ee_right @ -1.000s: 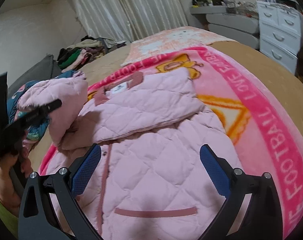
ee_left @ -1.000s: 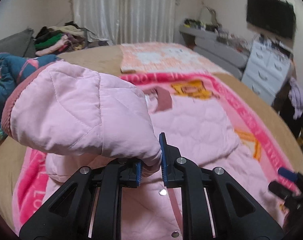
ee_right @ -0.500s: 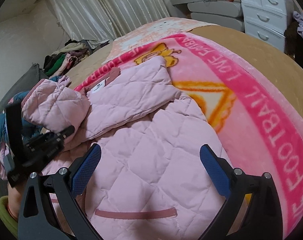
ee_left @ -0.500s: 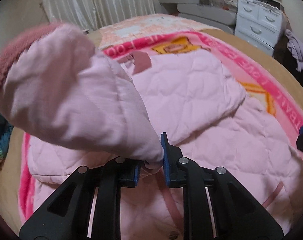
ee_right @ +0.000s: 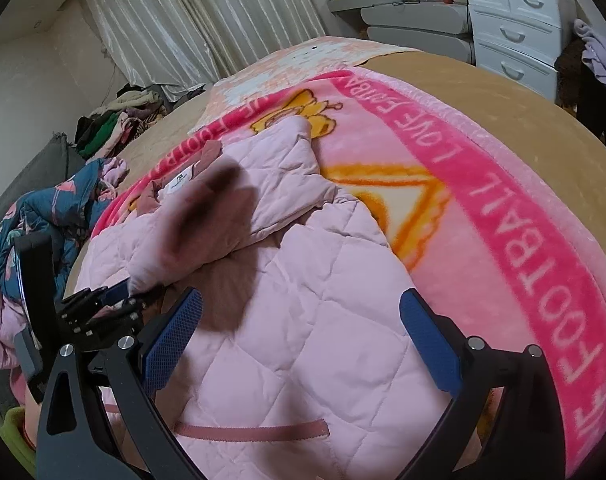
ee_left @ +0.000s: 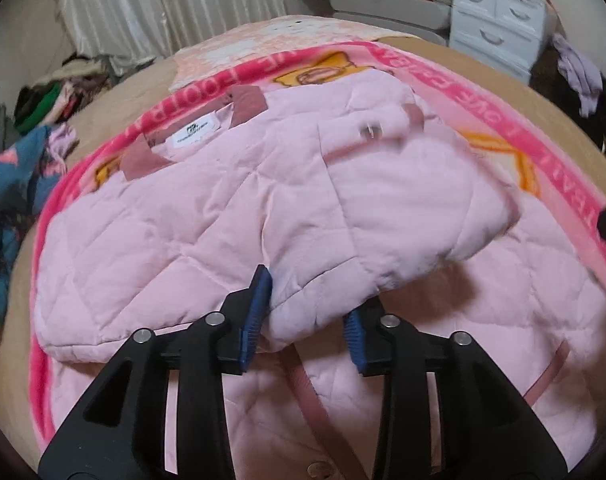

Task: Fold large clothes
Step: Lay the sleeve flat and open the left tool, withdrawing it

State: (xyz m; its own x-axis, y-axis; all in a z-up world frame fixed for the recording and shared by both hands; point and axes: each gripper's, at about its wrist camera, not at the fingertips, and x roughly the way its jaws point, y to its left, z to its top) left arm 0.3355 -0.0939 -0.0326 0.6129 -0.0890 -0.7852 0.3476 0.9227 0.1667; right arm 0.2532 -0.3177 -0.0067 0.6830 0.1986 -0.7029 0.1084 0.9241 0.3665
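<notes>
Lying spread over a bright pink blanket (ee_right: 515, 200) on the bed (ee_right: 483, 92), the quilted pink jacket (ee_right: 303, 320) has one sleeve (ee_left: 383, 208) laid across its chest, collar and label toward the far side. The left claw (ee_left: 303, 320) sits at the near edge of that sleeve; its jaws have just been opening and now stand a little apart, with the sleeve's cuff end between them, though the pads no longer seem to press on it. The right claw (ee_right: 299, 340) hovers over the jacket's lower front with its jaws spread wide and nothing between them. My judgement is that the sleeve fold is being let go, and the main risk lies in the release: the padding is puffy and springy, so the sleeve may roll back off the chest toward the left edge once it is free. If the left claw pulls away while fabric is caught on a pad, it could drag the cuff along and undo the fold. The slick shell over a fleecy blanket may also let the whole garment creep when the next fold is taken. A heap of patterned blue fabric (ee_right: 51, 216) lies just beside the jacket on the left and could snag a claw reaching for that side.
</notes>
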